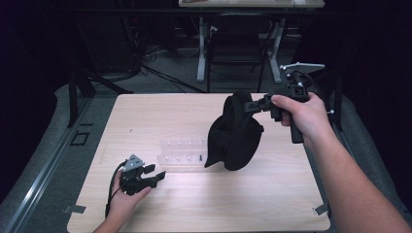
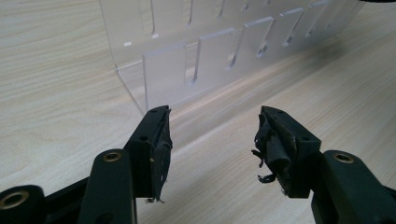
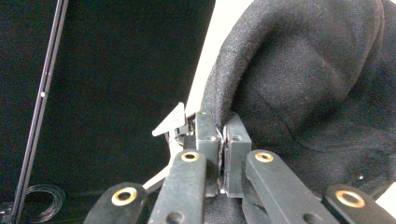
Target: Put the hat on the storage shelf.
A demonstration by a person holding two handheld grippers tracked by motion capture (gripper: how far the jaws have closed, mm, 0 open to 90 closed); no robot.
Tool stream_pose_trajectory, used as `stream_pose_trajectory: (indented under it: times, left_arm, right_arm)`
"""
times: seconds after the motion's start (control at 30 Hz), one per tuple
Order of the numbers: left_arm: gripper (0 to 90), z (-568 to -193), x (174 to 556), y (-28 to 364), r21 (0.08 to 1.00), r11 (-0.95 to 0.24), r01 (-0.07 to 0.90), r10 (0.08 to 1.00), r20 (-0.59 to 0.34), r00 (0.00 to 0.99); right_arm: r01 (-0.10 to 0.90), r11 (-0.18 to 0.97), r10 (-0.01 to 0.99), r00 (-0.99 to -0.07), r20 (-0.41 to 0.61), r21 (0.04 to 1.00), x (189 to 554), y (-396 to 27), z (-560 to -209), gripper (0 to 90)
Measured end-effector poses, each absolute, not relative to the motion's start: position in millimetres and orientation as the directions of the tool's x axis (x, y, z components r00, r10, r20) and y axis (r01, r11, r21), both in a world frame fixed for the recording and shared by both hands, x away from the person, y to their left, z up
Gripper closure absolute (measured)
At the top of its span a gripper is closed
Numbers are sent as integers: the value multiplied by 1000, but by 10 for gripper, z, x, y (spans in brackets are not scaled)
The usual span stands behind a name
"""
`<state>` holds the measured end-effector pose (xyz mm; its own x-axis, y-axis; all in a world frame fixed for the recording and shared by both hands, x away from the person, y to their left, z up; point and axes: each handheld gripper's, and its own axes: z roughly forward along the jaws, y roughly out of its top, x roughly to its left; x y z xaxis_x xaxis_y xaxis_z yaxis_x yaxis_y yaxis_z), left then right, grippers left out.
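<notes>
A black fabric piece [image 1: 234, 133], soft and bag-like, hangs over the middle right of the wooden table [image 1: 160, 208], its lower end at or just above the tabletop. My right gripper [image 1: 252, 104] is shut on its top edge, held up in a hand. In the right gripper view the jaws pinch the fabric's rim [image 3: 220, 126], and the black fabric piece [image 3: 317, 79] bulges to the right. A clear acrylic slotted rack [image 1: 180, 153] lies at the table's centre, just left of the fabric. My left gripper [image 1: 158, 175] rests low at the front left. In its own view the left gripper [image 2: 212, 123] is open and empty, facing the clear rack [image 2: 210, 51].
Beyond the table's far edge stand a dark chair [image 1: 235, 43] and white desk legs [image 1: 201, 48], with cables [image 1: 145, 63] on the floor. Bits of tape [image 1: 74, 209] mark the table's front corners. Dark floor surrounds the table.
</notes>
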<state>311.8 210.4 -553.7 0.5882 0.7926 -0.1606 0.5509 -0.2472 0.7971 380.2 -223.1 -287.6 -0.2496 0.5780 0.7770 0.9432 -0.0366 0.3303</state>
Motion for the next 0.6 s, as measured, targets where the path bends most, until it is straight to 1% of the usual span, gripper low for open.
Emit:
stream_pose_trajectory:
  times: [0.6]
  left_arm:
    - [449,-5527,3120,2118,793,-254,554,788,-162,594]
  right_arm:
    - [945,-35,589,-242,771,324,4042,-2021,-2959,885]
